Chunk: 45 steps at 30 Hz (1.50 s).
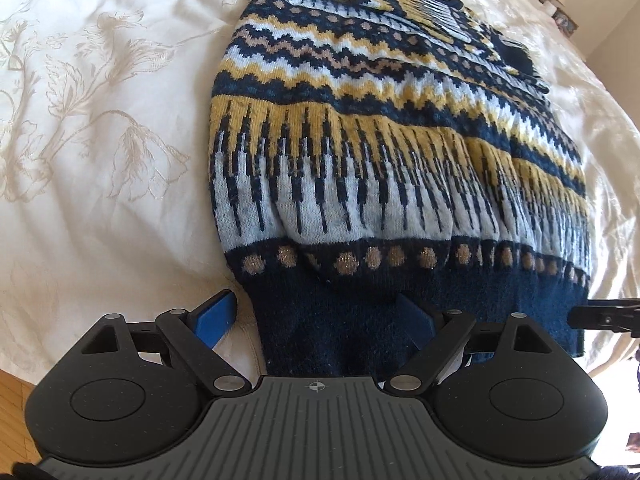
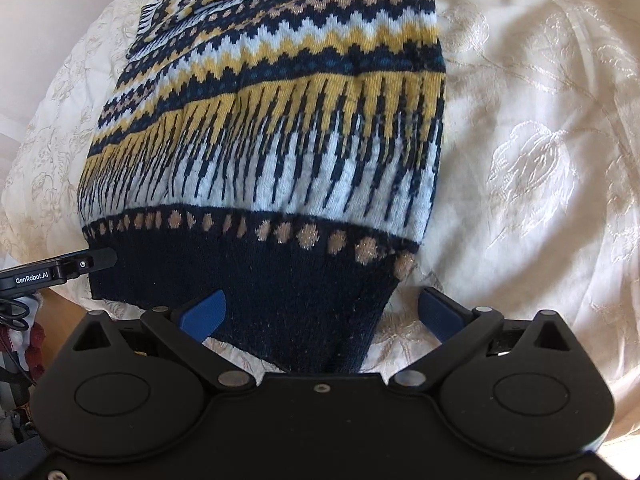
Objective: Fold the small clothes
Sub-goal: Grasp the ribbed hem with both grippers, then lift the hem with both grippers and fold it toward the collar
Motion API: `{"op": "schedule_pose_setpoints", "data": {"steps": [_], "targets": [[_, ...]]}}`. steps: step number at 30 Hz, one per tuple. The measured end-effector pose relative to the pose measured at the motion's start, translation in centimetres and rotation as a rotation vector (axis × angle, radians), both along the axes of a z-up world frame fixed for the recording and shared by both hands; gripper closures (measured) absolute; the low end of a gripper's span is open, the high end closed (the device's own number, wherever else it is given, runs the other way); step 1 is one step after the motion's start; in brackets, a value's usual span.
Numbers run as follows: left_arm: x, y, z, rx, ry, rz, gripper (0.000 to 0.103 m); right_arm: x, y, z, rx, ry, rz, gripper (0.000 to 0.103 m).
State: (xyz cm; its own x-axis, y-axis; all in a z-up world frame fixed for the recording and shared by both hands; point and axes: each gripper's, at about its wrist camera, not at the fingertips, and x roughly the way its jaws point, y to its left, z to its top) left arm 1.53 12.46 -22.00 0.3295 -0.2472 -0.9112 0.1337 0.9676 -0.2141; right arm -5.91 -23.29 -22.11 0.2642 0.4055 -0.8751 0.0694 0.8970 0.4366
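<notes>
Here is the patterned sweater [image 1: 360, 140], spread across the cream floral bedspread [image 1: 100, 120], filling the centre and upper right of the left wrist frame, navy ribbed hem [image 1: 360, 320] nearest the camera. The left gripper [image 1: 316, 320] sits at the bottom of that frame, its blue fingers [image 1: 214, 320] spread wide; one finger rests on the bedspread just left of the hem's corner, the other is over the navy ribbing, and nothing is pinched between them. At the right edge of this view, a black piece of the other tool pokes in beside the hem's far corner. Over to the right wrist view: the sweater [image 2: 280, 120] runs from the centre up to the top, with the bedspread [image 2: 540, 160] wide open on the right. The right gripper [image 2: 324, 312] is also spread wide, one blue finger [image 2: 204, 314] on the dark hem [image 2: 260, 280], the other on the bedding just past the hem's right corner, holding nothing. At the left edge a black bar lettered GenRobot.AI [image 2: 44, 270] touches the hem's left corner. A strip of wooden floor [image 1: 16, 396] shows at the lower left of the left wrist frame.
</notes>
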Motion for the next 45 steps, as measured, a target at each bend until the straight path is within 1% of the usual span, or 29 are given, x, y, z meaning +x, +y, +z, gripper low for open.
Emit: {"op": "schedule_pose_setpoints", "data": {"steps": [5, 10, 16, 18, 19, 20, 21, 22, 23, 24, 25, 26, 27, 29, 35, 40, 45], "targets": [[0.3, 0.0, -0.8, 0.001, 0.007, 0.011, 0.016, 0.1, 0.0, -0.6, 0.032, -0.014, -0.011, 0.0], [0.8, -0.9, -1.3, 0.038, 0.001, -0.029, 0.015, -0.4, -0.3, -1.2, 0.063, -0.005, -0.024, 0.0], [0.7, -0.9, -1.4, 0.04, -0.009, -0.017, 0.015, -0.6, -0.3, -1.1, 0.063, -0.015, -0.04, 0.0], [0.7, -0.7, -1.3, 0.036, -0.006, -0.022, 0.016, -0.5, -0.3, -1.1, 0.068, -0.009, -0.048, 0.0], [0.8, -0.6, -1.2, 0.032, -0.002, -0.019, 0.018, -0.4, -0.4, -1.0, 0.069, -0.004, -0.05, 0.003], [0.8, -0.3, -1.1, 0.026, 0.0, -0.013, 0.024, -0.4, -0.4, -0.9, 0.067, -0.005, -0.052, 0.006], [0.8, 0.0, -0.9, 0.017, 0.002, -0.003, 0.033, -0.4, -0.5, -0.8, 0.066, -0.006, -0.053, 0.019], [0.7, 0.2, -0.8, 0.007, 0.004, 0.004, 0.04, -0.4, -0.6, -0.6, 0.063, -0.012, -0.058, 0.037], [0.6, 0.6, -0.6, -0.014, 0.008, 0.013, 0.054, -0.5, -0.8, -0.5, 0.062, -0.015, -0.066, 0.045], [0.4, 1.0, -0.5, -0.039, 0.014, 0.019, 0.068, -0.5, -1.1, -0.4, 0.079, -0.013, -0.074, 0.062], [0.2, 1.2, -0.4, -0.056, 0.019, 0.021, 0.075, -0.6, -1.4, -0.4, 0.101, -0.005, -0.079, 0.084], [0.0, 1.4, -0.2, -0.066, 0.023, 0.021, 0.087, -0.7, -1.7, -0.4, 0.128, 0.006, -0.085, 0.089], [-0.3, 1.5, -0.1, -0.074, 0.023, 0.023, 0.093, -0.7, -1.8, -0.1, 0.138, 0.004, -0.086, 0.089], [-0.8, 1.9, 0.5, -0.104, 0.014, 0.034, 0.096, -0.7, -2.0, 0.7, 0.16, -0.008, -0.075, 0.09], [-1.0, 2.7, 3.6, -0.169, -0.029, 0.09, 0.097, 0.3, -3.0, 4.5, 0.21, -0.09, -0.05, 0.09], [0.7, 3.0, 8.0, -0.234, -0.126, 0.1, 0.097, 1.9, -4.0, 8.0, 0.243, -0.178, -0.074, 0.09], [4.4, 3.1, 12.1, -0.283, -0.238, 0.117, 0.097, 5.0, -5.6, 11.1, 0.267, -0.288, -0.148, 0.09]]}}
